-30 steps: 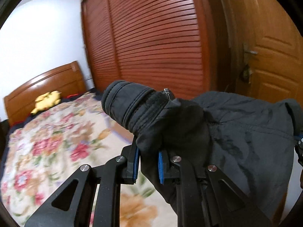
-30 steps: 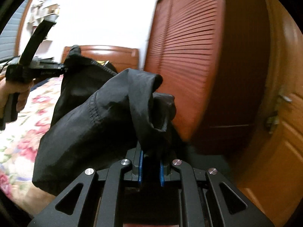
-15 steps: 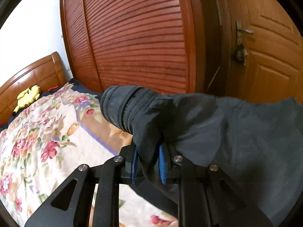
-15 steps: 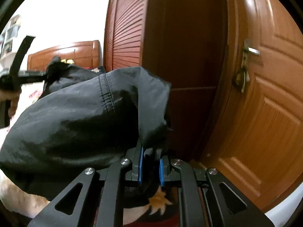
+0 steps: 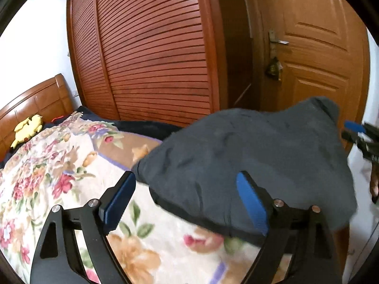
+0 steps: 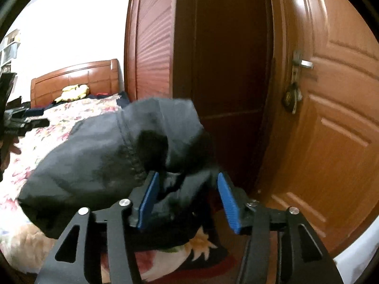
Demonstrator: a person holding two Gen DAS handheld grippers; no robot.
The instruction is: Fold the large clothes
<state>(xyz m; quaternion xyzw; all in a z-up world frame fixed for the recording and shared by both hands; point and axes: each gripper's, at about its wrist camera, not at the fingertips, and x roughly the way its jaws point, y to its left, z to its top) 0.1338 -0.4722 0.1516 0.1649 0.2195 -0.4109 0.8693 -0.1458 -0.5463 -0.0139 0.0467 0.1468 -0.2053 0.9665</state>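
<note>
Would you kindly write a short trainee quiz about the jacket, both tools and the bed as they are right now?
1. True or false: the left tool clamps the dark jacket.
2. What does the jacket rest on?
A. the floral bedspread
B. the door
C. a chair
3. Name the yellow thing by the headboard.

Key:
1. False: both tools have just been opening; the right tool has fabric between its pads, unclamped.
2. A
3. A yellow plush toy.
</note>
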